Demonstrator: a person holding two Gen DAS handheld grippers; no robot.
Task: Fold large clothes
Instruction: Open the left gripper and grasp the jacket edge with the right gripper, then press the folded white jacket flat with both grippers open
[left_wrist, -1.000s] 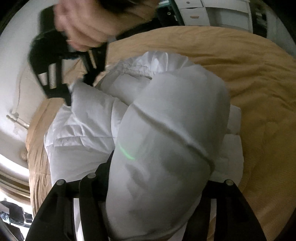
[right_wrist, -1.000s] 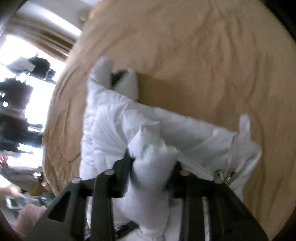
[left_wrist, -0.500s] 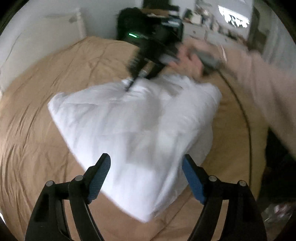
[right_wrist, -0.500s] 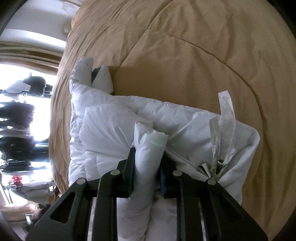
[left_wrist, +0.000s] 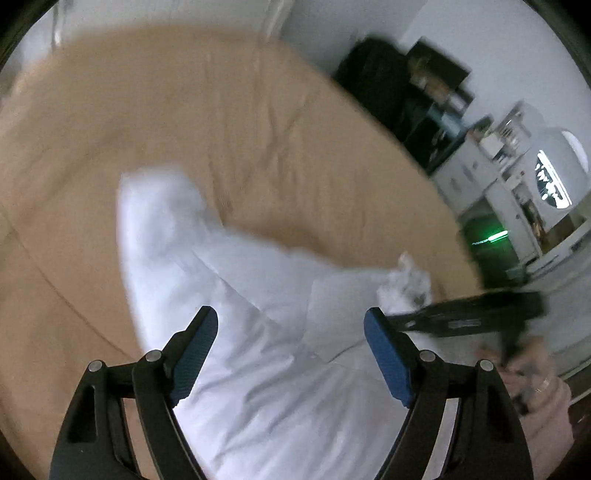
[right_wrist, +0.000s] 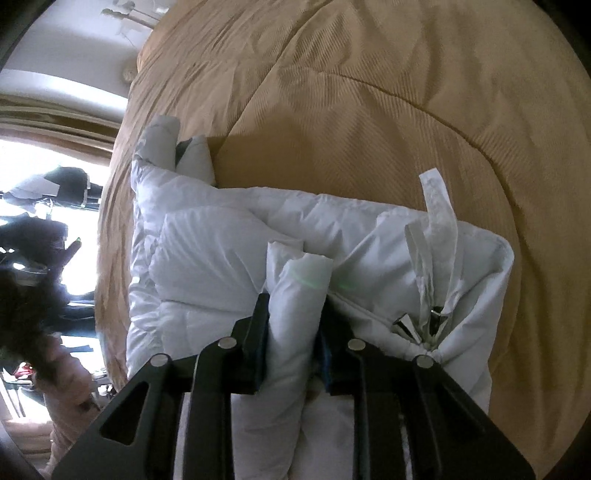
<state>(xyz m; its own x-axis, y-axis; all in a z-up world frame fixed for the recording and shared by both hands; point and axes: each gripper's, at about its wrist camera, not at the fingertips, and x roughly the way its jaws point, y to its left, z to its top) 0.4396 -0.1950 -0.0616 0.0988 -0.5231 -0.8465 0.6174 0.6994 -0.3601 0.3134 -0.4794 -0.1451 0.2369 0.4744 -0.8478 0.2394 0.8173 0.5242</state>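
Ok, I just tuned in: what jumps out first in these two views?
A white puffy jacket lies folded on the tan bedspread. The right gripper is clamped on a rolled fold of it, near loose white straps at the jacket's right edge. The left gripper hangs over the jacket, fingers apart with nothing between them.

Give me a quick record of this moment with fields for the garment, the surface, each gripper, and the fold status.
garment: white puffy jacket, partly folded, drawstring tabs sticking up at one end
surface: tan bedspread
left gripper: open, jaws just been widening, above the jacket, nothing between the pads
right gripper: shut on a rolled fold of the jacket
fold status: unfinished; one sleeve end pokes out at the far side
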